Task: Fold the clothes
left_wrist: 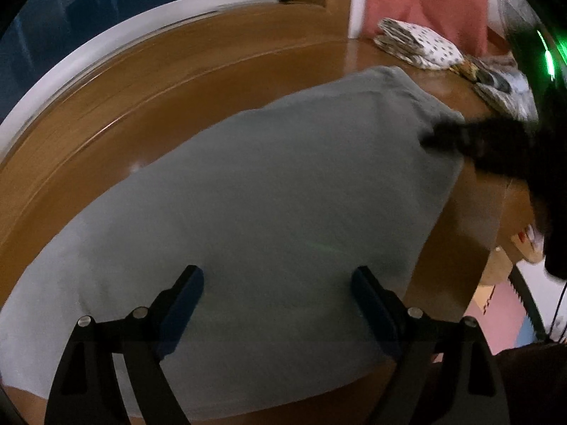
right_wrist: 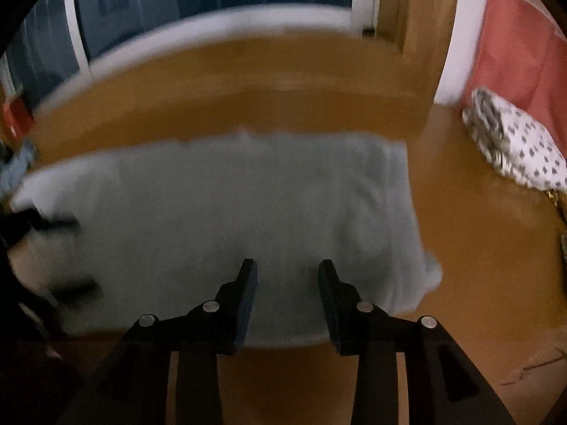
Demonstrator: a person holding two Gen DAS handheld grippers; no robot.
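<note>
Grey-green cloth, a folded garment (right_wrist: 230,219), lies flat on my brown wooden table (right_wrist: 478,283), close to the near edge and well apart from the spotted folded pile (right_wrist: 521,156) by the far right wall. My left gripper (left_wrist: 276,304) hangs over the garment's near part with its jaws spread wide and nothing caught between them. My right gripper (right_wrist: 287,290) stands about half open over the near edge, the cloth showing between the pads but, as far as I can tell through the blur, not pinched. From the right wrist view the garment's long axis runs left to right, along the table's near edge, with its short ends facing left and right. I judge the next fold should bring one short end over the other, so I would take both corners of one end, one in each gripper, pinch all the layers together, lift only enough to clear the cloth, and carry them across level so the edges meet squarely without dragging the bottom layer.
</note>
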